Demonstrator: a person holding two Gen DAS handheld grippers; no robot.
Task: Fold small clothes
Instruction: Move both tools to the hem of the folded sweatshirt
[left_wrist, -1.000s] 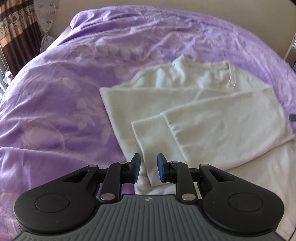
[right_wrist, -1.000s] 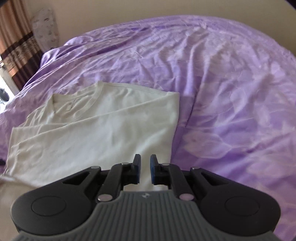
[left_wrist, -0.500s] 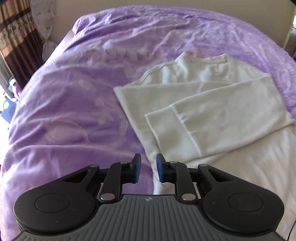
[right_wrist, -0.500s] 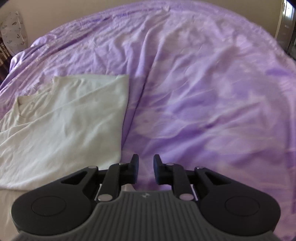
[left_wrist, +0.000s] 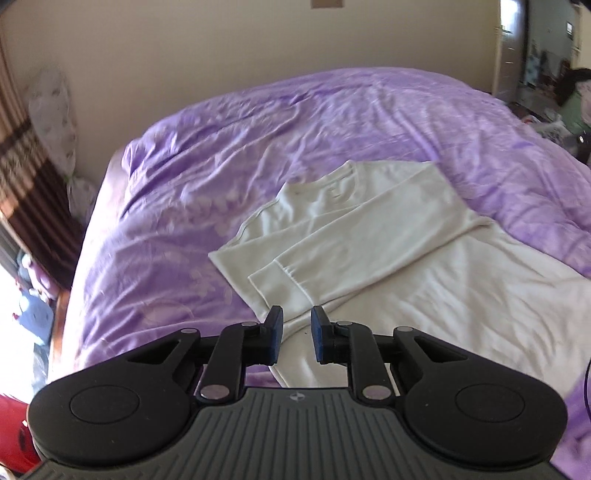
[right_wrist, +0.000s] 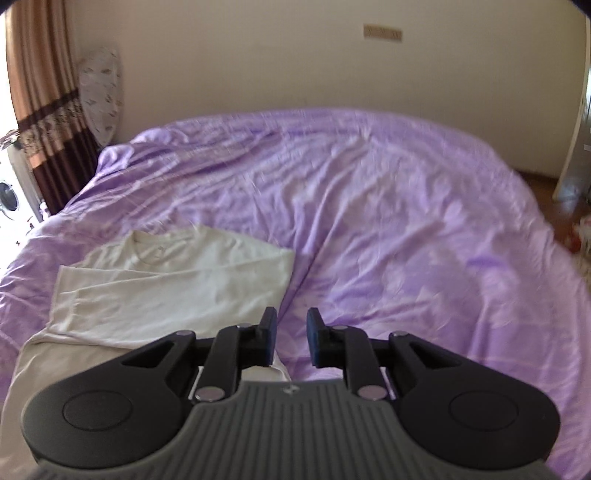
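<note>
I hold both grippers above the bed (left_wrist: 184, 221), which is covered in a purple sheet. The small white long-sleeved top (left_wrist: 369, 236) lies flat on the sheet, collar toward the far wall. My left gripper (left_wrist: 296, 334) has its jaws a little apart with nothing between them; the cloth seen through the gap lies on the bed below, not in my hold. My right gripper (right_wrist: 290, 338) is the same: jaws slightly apart and empty, hanging over the right edge of the top (right_wrist: 177, 273) where white cloth meets purple sheet.

As far as I can judge, the folding is partly done. Both sides look turned in, and one sleeve (left_wrist: 354, 254) lies slantwise across the body, its cuff toward the left edge. The upper part now makes a neat, narrow rectangle with straight side edges. The lower part, nearest me, runs out of sight under my grippers, so I cannot tell how its hem lies.

What seems left is the crosswise fold: taking the bottom up toward the collar, perhaps once more after that.
</note>
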